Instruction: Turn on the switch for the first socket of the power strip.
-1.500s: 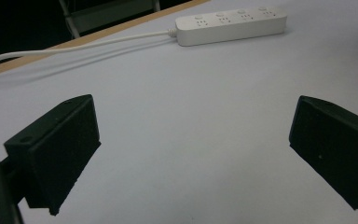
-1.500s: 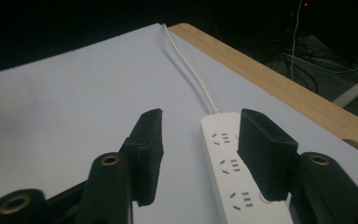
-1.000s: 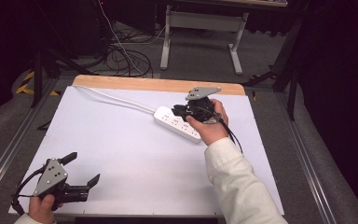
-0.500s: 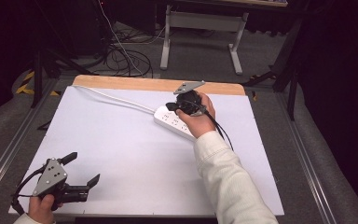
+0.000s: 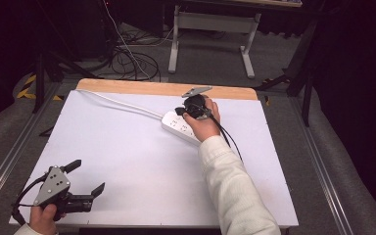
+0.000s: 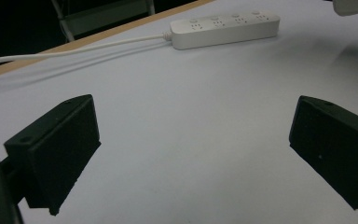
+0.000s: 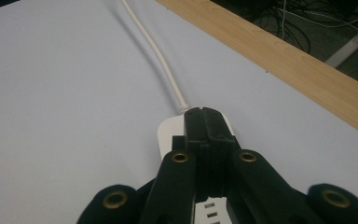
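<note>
A white power strip [image 5: 176, 123] lies on the white table top, its white cord [image 5: 122, 102] running off to the far left corner. My right gripper [image 5: 182, 110] hovers over the strip's cord end with its jaws pressed together and nothing between them. In the right gripper view the gripper [image 7: 204, 112] covers the strip [image 7: 168, 133], and the cord [image 7: 156, 51] leads away ahead. My left gripper [image 5: 85, 177] rests at the near left corner, jaws wide apart. In the left gripper view the strip [image 6: 223, 29] lies far ahead of the open gripper [image 6: 193, 135].
A wooden strip [image 5: 142, 88] edges the table's far side. Beyond it on the floor stand a metal desk frame [image 5: 210, 29] and tangled cables [image 5: 127, 58]. A white sleeve [image 5: 230, 191] crosses the table's right half.
The right hand and its gripper slid left along the power strip toward its cord end. The left gripper stayed where it was.
</note>
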